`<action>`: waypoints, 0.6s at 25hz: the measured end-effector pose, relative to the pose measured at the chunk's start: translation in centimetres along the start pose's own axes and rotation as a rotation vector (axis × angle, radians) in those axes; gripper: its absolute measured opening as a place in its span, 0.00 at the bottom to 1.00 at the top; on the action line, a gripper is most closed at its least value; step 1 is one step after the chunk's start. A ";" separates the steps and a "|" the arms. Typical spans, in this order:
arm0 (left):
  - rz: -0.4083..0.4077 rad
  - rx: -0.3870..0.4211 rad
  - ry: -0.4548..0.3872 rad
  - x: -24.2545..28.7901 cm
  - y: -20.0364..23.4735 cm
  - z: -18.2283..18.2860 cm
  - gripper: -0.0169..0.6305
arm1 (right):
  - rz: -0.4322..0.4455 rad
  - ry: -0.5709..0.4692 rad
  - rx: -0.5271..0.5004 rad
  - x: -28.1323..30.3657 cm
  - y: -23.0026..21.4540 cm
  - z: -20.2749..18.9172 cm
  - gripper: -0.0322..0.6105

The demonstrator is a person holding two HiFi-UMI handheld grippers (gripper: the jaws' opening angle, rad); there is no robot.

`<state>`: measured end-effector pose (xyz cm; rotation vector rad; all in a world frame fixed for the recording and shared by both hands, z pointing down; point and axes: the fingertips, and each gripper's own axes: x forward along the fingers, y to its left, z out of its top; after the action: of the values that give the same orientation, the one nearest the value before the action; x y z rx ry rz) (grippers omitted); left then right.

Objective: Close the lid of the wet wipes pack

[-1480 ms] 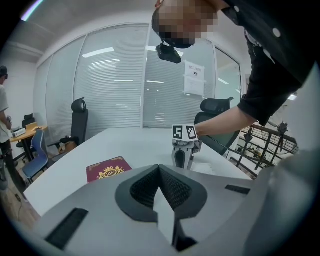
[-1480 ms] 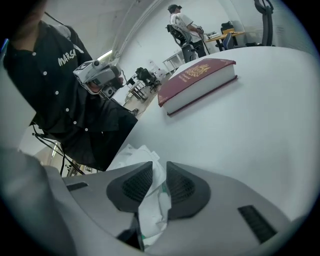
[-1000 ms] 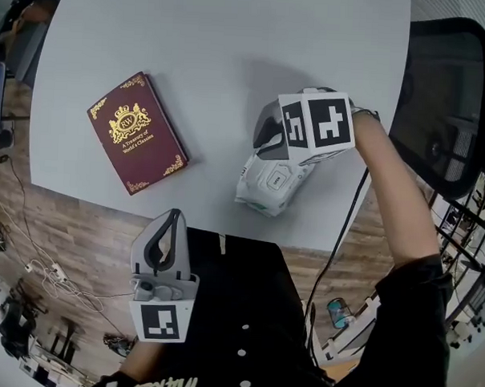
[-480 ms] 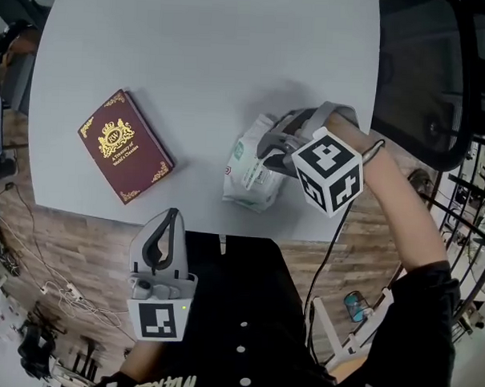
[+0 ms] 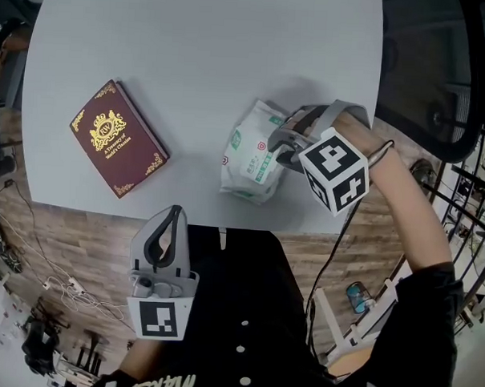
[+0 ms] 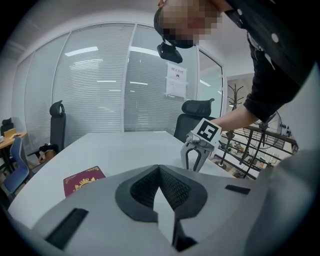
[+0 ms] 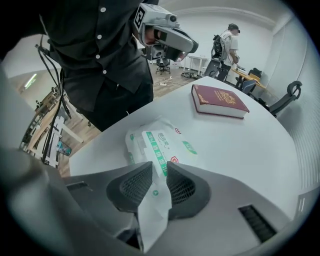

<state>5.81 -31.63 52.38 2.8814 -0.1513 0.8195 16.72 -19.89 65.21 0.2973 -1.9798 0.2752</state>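
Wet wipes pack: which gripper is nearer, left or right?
Right. The right gripper holds the wet wipes pack between opening jaws; the left gripper hangs beyond the table edge.

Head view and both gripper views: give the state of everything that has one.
wet wipes pack: on the table, printed side up, lid out of sight, one end between the right claw's jaws.
right claw: jaws opening, pads against the pack's end.
left claw: shut, empty.
book: closed, flat, cover up.

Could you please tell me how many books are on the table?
1: a red book lies flat on the left part of the table, apart from the pack. Nothing suggests a hidden one.
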 end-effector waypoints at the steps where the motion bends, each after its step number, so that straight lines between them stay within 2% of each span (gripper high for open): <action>1: -0.005 0.001 0.003 -0.1 -0.2 -0.1 0.05 | 0.013 -0.003 0.015 0.1 0.0 0.0 0.21; 6: -0.024 0.010 0.001 -0.2 -0.5 -0.2 0.05 | 0.067 -0.012 0.067 0.0 0.1 -0.2 0.22; 12: -0.007 -0.003 0.022 -0.3 -0.3 -0.8 0.05 | 0.134 -0.018 0.107 -0.1 0.0 -0.2 0.24; 15: -0.004 -0.002 0.016 -0.4 -0.2 -0.8 0.05 | 0.186 0.005 0.108 -0.1 0.5 -0.2 0.28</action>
<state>5.14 -31.31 52.82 2.8712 -0.1449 0.8406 16.76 -19.36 65.13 0.1810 -1.9934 0.5022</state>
